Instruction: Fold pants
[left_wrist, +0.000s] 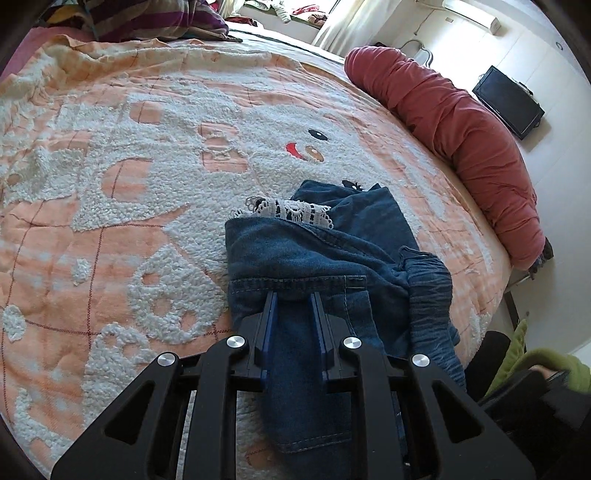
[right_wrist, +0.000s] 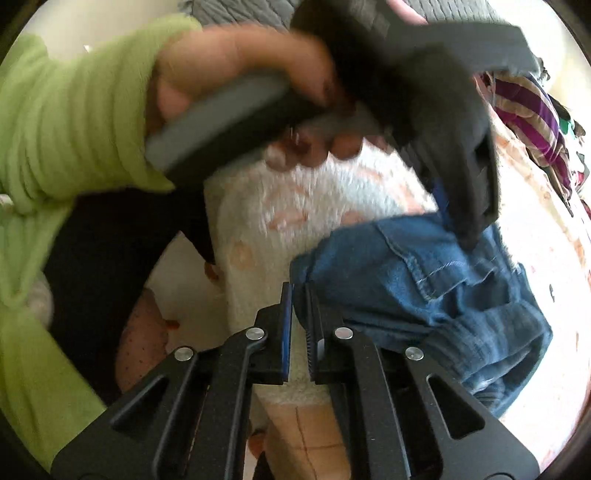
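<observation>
Left tongs (left_wrist: 293, 297) gripping denim pants (left_wrist: 325, 258) | right tongs (right_wrist: 300, 290) pinching pants' edge at 6 o'clock | bundle lying on bed (left_wrist: 110, 184)

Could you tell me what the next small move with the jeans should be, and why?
Probably lower both tools and lay the held denim flat. The left tool has denim between its fingers, and the right tool pinches an edge of the jeans, which sit bunched, lace trim showing, on the bedspread.
</observation>
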